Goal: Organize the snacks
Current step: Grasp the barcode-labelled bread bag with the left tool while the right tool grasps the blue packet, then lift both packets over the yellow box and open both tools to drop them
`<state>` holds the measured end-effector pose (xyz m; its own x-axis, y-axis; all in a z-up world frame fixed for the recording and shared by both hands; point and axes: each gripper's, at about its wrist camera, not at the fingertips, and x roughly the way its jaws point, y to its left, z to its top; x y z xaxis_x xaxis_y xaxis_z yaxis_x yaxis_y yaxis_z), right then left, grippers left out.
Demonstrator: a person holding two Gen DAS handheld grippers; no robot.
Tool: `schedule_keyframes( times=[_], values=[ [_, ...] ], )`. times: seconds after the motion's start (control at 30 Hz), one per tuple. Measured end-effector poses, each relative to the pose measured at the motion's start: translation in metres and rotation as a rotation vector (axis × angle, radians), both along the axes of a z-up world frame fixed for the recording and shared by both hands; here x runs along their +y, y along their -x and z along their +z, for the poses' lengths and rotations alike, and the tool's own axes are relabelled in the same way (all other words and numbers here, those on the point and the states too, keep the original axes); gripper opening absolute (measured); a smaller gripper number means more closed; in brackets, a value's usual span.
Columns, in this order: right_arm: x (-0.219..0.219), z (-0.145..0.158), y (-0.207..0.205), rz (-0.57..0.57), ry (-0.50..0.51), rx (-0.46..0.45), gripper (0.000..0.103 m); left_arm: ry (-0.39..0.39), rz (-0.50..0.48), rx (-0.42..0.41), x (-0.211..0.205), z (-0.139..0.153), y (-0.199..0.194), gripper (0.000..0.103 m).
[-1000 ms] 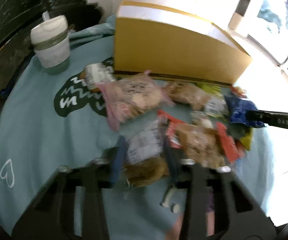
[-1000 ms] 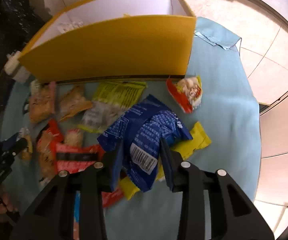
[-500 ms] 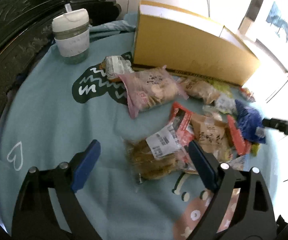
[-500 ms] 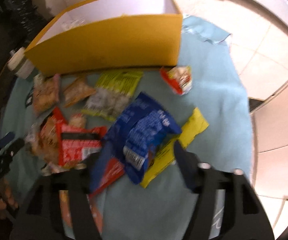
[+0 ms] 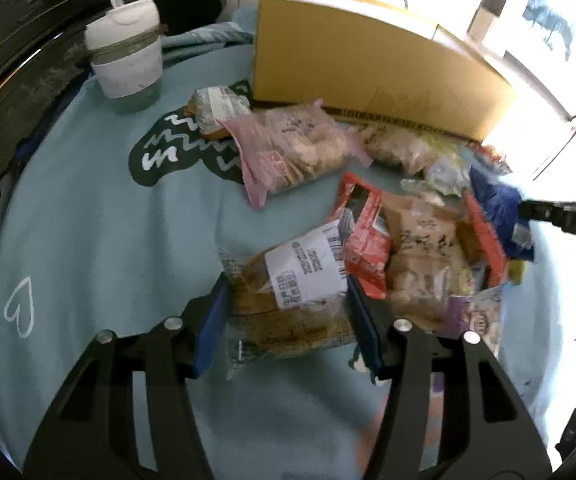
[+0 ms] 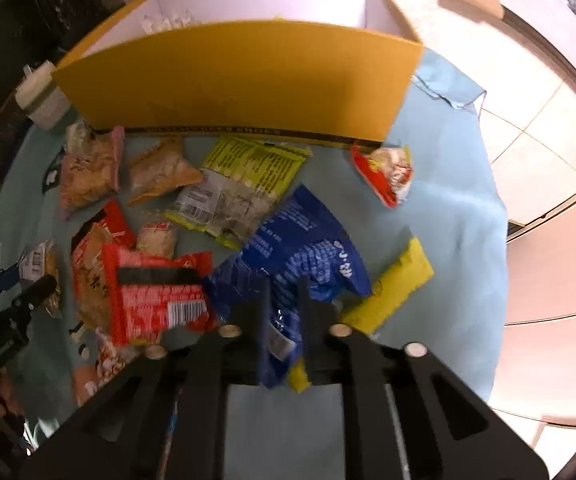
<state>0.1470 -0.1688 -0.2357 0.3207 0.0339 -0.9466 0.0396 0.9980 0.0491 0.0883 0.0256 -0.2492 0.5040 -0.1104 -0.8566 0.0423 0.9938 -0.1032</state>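
While the left tool (image 5: pixel 288 312) points down at the pile, its two blue pads sit on either side of a clear bag of brown snacks (image 5: pixel 288 308) with a white label on top. The jaws have just been closing in, and the pads are right against the sides of the bag, but I cannot tell if they are squeezing it yet. This bag lies on the light blue cloth (image 5: pixel 99 240) that covers the worktop, at the near edge of the pile. Next to it on the right are a red packet (image 5: pixel 364 236) and a tan bag (image 5: pixel 424 256). A pink bag of crackers (image 5: pixel 296 152) lies farther back, just in front of the big yellow box (image 5: pixel 368 76). A white cup with a lid (image 5: pixel 125 64) stands off to the left, well apart from the snacks. The right tool (image 6: pixel 283 312) has just pressed its jaws together, and it is pinching the near end of a blue snack bag (image 6: pixel 300 248). This bag lies in the middle of the cloth, partly on top of a yellow packet (image 6: pixel 396 284). A red packet with a barcode (image 6: pixel 155 292) is just beside it on the left. A yellow-green bag (image 6: pixel 243 176) lies between the blue bag and the box. A small red and white packet (image 6: pixel 388 172) sits near the right corner of the box, which is open on top and white inside.
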Motion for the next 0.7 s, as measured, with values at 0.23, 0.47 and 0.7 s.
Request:
schedule_keyframes(
  times=[0.23,0.47,0.7],
  values=[
    [-0.023,0.006,0.006,-0.147,-0.026,-0.036,0.072,-0.012,0.021,0.028,0.007,-0.007,0.005,0.057],
    [0.011,-0.011,-0.033,-0.162,0.080,0.061,0.079,-0.012,0.013,0.045,0.004,-0.013,0.005,0.058],
    [0.035,-0.034,-0.036,-0.021,0.172,0.058,0.065,-0.022,-0.006,0.051,0.002,-0.015,0.006,0.058]
  ],
)
